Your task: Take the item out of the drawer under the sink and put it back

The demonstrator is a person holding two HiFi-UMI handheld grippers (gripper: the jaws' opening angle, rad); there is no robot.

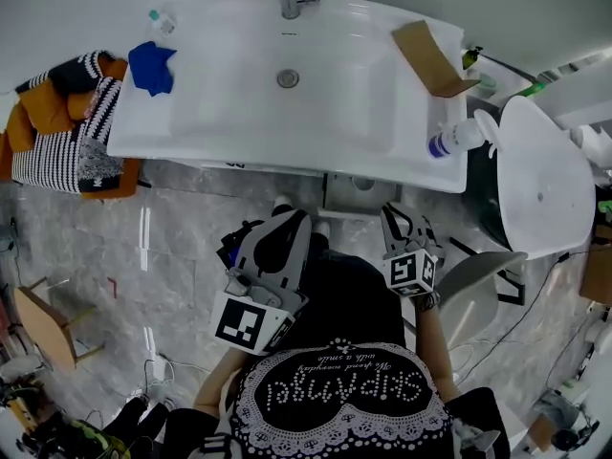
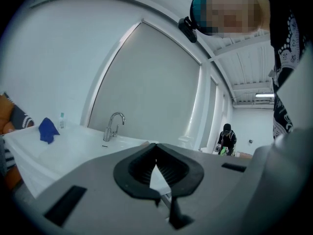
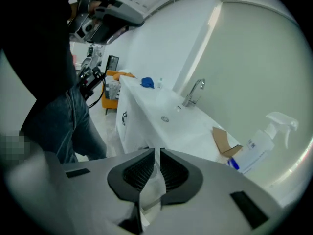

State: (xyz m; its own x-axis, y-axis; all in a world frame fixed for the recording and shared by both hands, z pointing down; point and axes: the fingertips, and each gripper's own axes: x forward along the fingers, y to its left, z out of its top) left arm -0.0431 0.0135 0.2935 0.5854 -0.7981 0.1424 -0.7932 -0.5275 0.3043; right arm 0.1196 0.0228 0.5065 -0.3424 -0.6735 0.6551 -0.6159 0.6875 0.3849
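My right gripper is shut on a thin, crumpled white item that hangs down between its pads. In the head view the right gripper is just below the sink's front edge, to the right of centre. The left gripper is beside it at the middle and points toward the sink. The left gripper has its tips touching and holds nothing. The white cabinet front under the sink shows in the right gripper view. The sink top hides the drawer in the head view.
On the sink top lie a blue cloth, a small bottle, a piece of cardboard and a spray bottle. Striped and orange fabric sits at the left. A round white lid is at the right. A person stands far off.
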